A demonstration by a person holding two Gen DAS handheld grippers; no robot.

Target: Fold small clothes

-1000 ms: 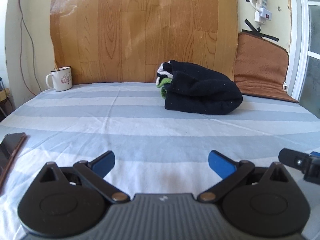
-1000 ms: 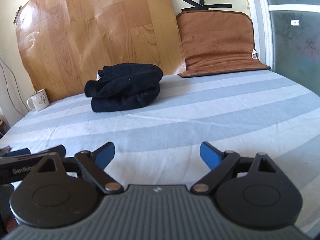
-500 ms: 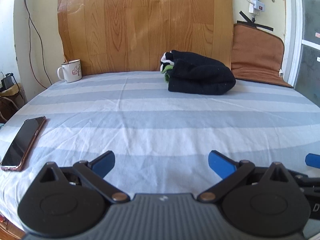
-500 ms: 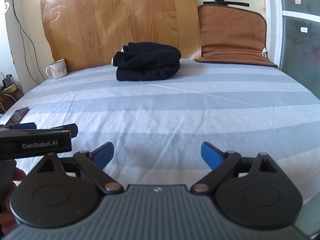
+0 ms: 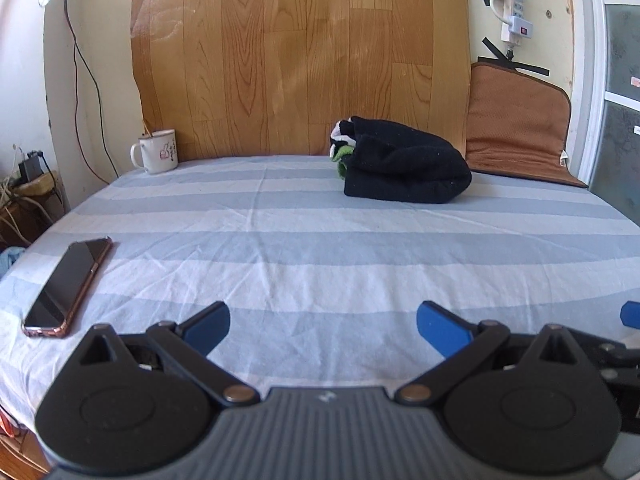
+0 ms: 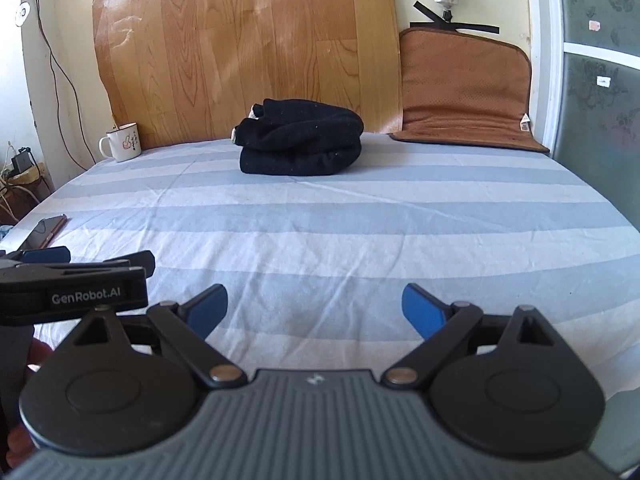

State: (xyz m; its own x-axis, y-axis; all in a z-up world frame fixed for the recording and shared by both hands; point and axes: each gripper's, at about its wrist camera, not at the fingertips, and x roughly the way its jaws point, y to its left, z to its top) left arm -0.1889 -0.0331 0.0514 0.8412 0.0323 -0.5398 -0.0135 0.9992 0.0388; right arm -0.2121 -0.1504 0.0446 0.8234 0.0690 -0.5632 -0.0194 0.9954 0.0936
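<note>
A blue-and-white striped sheet (image 5: 320,248) covers the work surface, backed by a wood-grain panel (image 5: 300,52) and a brown mat (image 5: 520,120). We hold the left gripper (image 5: 322,318) and the right gripper (image 6: 314,304) low at the near edge, each with its fingers spread wide and empty. The black garment (image 5: 404,168), bundled with a green-and-white piece showing at its left end, lies well apart near the far edge. We judge that a shallow pinch could lift only the top layer and undo the bundle; a wide left sweep could knock the phone (image 5: 68,284) or, farther off, the mug (image 5: 158,152).
</note>
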